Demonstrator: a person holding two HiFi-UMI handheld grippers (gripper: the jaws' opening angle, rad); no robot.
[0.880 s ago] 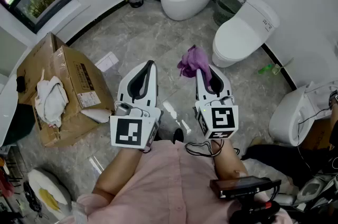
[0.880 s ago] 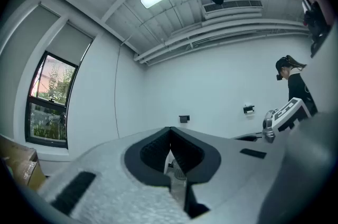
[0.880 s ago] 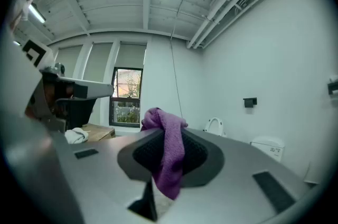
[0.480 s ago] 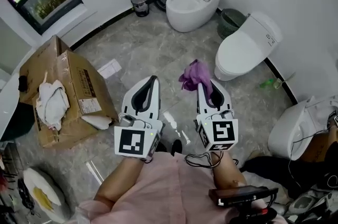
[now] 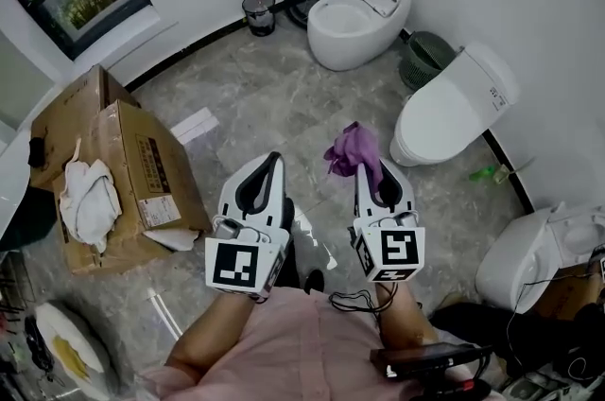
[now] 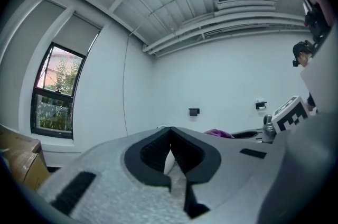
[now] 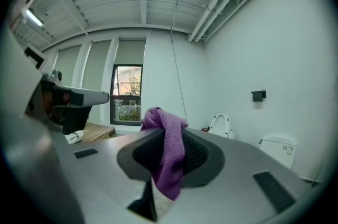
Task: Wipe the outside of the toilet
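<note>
Brown cardboard box [image 5: 113, 153] at left of head view. White closed-lid toilet [image 5: 454, 111] right of centre, white open-lid toilet [image 5: 354, 11] top centre, both apart from grippers. Left gripper [image 5: 273, 157] lower centre, jaws pressed together, empty. Right gripper [image 5: 365, 165] beside it, pinching crumpled purple cloth [image 5: 348, 147].

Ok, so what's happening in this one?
A person holds a gripper in each hand. The right gripper is shut on a crumpled purple cloth; the left gripper is shut and empty. Both hang in the air, short of the white closed-lid toilet ahead. Nothing is being wiped.
</note>
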